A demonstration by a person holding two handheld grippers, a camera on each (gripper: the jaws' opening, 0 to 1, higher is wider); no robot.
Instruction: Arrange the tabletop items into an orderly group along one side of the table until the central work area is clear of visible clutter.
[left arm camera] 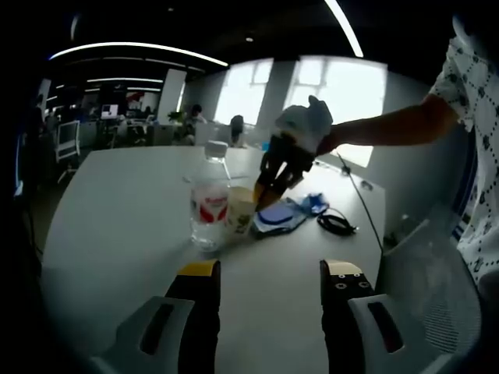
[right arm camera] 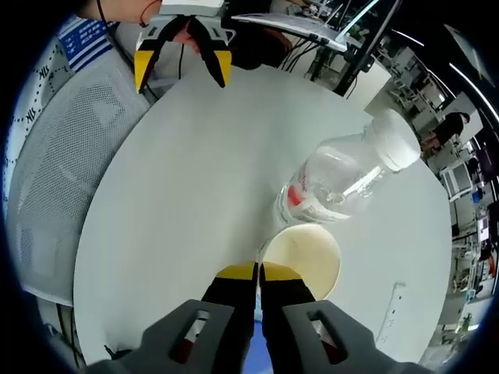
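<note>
Two grippers working: the left gripper (left arm camera: 269, 273) hangs wide open and empty, the water bottle (left arm camera: 209, 204) straight ahead, red label unreadable. The right gripper (right arm camera: 259, 270) is pinched closed at the paper cup (right arm camera: 302, 257) rim, though any grip is unclear.

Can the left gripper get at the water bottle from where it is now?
Probably yes: the left gripper is open, and only bare table lies between it and the water bottle.

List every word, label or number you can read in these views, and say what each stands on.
None can be read.
Water bottle: its red and white label carries print, too blurred to read in either view.
Paper cup: no print visible.
Blue and white packet on the table: any print is too small to read.
</note>
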